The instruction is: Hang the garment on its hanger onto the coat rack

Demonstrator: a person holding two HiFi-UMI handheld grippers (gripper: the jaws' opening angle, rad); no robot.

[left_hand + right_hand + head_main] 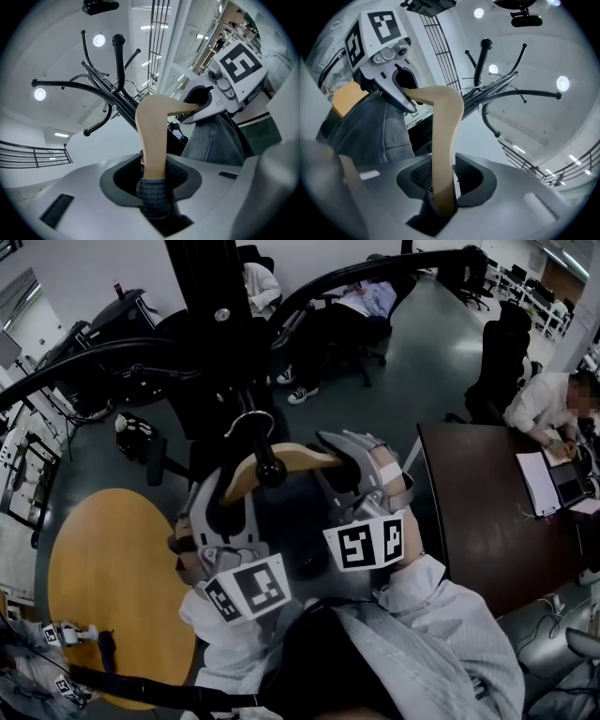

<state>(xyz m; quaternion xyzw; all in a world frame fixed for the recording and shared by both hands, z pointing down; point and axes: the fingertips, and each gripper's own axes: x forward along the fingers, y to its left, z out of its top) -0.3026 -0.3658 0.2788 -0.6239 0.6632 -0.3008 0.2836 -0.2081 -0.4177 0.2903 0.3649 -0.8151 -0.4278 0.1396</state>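
Nearest, left tool clamps hanger at one end, right tool clamps the other, garment draped below, all raised by rack; hanging step, next probably seat hook over a prong, then release.

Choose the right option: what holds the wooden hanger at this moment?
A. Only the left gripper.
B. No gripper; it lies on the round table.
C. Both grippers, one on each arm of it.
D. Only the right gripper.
C: the left gripper has its jaws closed on one arm of the wooden hanger, and the right gripper has its jaws closed on the other arm.
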